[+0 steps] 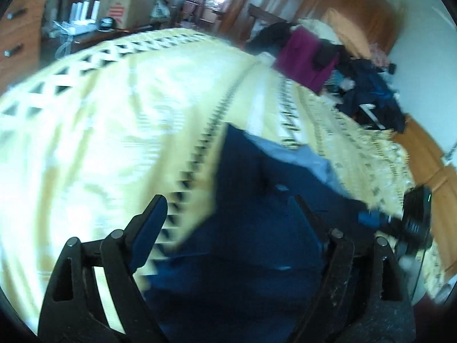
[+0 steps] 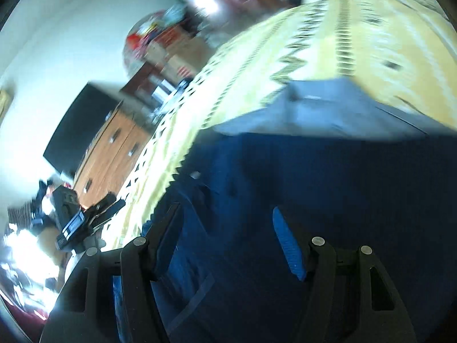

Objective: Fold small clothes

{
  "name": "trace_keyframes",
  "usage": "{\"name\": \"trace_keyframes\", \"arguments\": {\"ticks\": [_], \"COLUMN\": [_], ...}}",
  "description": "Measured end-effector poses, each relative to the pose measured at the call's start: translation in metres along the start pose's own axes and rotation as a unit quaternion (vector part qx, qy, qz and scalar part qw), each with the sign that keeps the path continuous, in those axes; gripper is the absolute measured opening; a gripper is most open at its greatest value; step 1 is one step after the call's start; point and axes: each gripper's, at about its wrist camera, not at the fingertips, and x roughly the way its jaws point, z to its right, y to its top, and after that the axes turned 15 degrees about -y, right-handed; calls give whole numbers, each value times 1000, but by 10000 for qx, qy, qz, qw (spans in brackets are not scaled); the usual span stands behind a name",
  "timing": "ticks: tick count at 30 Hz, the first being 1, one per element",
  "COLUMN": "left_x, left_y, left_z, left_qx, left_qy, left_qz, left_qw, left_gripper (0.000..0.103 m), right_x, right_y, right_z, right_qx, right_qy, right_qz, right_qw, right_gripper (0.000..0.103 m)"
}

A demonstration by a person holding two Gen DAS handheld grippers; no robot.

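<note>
A dark blue garment (image 1: 257, 245) with a light blue part (image 1: 300, 157) lies on the yellow patterned bedspread (image 1: 114, 114). My left gripper (image 1: 228, 211) hangs over the garment's left edge, jaws wide apart, open, nothing pinched between the pads. In the right wrist view the same dark blue garment (image 2: 328, 185) fills the lower half, its light blue part (image 2: 314, 108) further off on the bedspread (image 2: 357, 43). My right gripper (image 2: 225, 224) is open above the cloth. Both views are motion-blurred. The other gripper shows at each view's edge (image 1: 414, 220) (image 2: 74, 223).
A magenta cloth (image 1: 305, 57) and a heap of dark clothes (image 1: 368, 94) lie at the bed's far right. Wooden drawers (image 1: 20, 28) and cardboard boxes (image 1: 120, 5) stand beyond the bed. A dark screen (image 2: 80, 131) stands on a wooden dresser (image 2: 114, 154).
</note>
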Motion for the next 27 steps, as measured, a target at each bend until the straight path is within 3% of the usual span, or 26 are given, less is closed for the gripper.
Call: {"name": "trace_keyframes", "arguments": {"ticks": [5,8,12,16,19,21,24,27], "left_x": [-36,-49,-53,-54,-47,-38,-8,33], "left_y": [-1,-2,-7,-18,-24,-28,-33,-39], "left_z": [-42,-60,-75,-92,-70,-37,-6,0], "left_qx": [-136,-175,-215,-270,181,855,1596,2085], "left_qy": [542,784,821,866,410,86,0,190], "left_qz": [128,170,117,-43,-330,-601,-1163,-1760], "left_qw": [9984,9966,9963,9959,9984,9945,9803,9619], "left_gripper": [85,85,85,85,85,86,88,86], "right_x": [88,134,124,81,70,66,58,52], "right_y": [24,13,2,-26,-63,-82,-95,-104], "right_z": [-50,-64,-89,-123,-147,-149,-138,-124], "right_qx": [-550,-838,-1347,-1815,-2270,-2196,-1790,-1490], "right_qy": [-272,-689,-1115,-844,-813,-738,-733,-832], "right_qz": [-454,-893,-523,12,-48,-151,-182,-194], "right_qw": [9971,9901,9832,9798,9705,9727,9809,9851], "right_gripper": [70,83,83,83,83,83,83,83]}}
